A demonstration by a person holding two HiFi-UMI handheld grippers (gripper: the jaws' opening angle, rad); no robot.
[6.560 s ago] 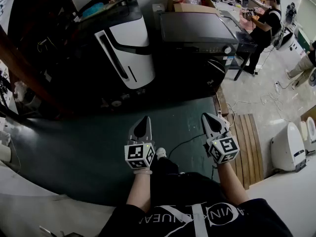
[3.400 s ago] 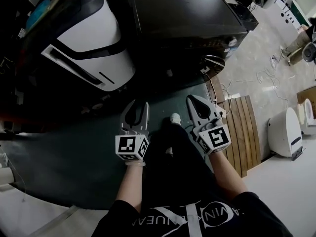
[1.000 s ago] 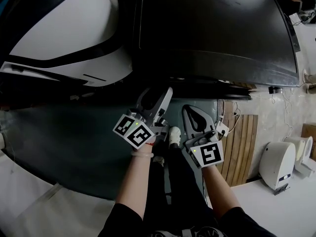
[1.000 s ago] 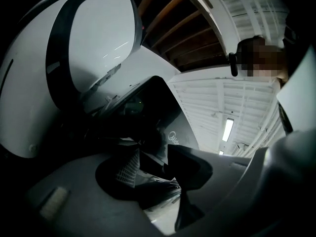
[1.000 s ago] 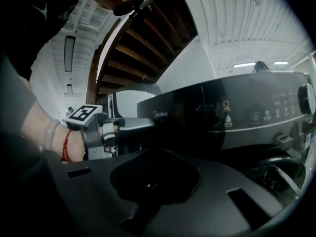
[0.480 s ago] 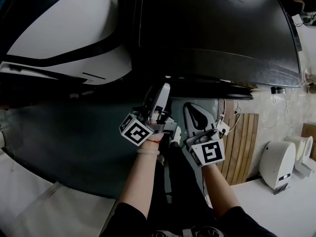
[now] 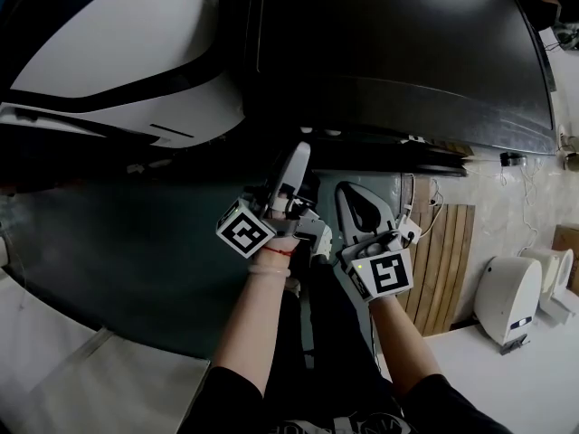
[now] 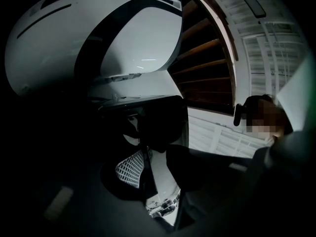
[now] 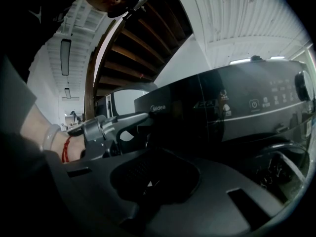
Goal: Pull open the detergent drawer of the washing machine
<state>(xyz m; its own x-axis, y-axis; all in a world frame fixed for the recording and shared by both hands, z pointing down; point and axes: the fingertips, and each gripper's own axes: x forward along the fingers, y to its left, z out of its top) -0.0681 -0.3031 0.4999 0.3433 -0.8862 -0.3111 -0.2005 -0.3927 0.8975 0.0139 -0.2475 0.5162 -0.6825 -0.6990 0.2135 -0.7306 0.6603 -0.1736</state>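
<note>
The black washing machine (image 7: 389, 52) fills the top of the head view. In the right gripper view its control panel (image 9: 237, 107) faces me, with the detergent drawer front (image 9: 173, 113) at its left end under the logo. My left gripper (image 7: 298, 152) reaches up to that top left corner, rolled onto its side. Its jaws have just been closing, but they still stand apart, with their tips (image 9: 145, 120) at the drawer front. In its own dark view (image 8: 157, 147) I cannot tell whether the pads touch. My right gripper (image 7: 351, 193) hangs shut and empty below the panel (image 9: 158, 154).
A white and black appliance (image 7: 118, 52) stands close on the left of the machine. A dark green mat (image 7: 118, 242) covers the floor below. A wooden pallet (image 7: 443, 260), loose cables (image 7: 412, 233) and a small white appliance (image 7: 507, 297) lie to the right.
The left gripper has rolled onto its side and pushed a little further under the machine's front edge. The right gripper has stayed where it was.
</note>
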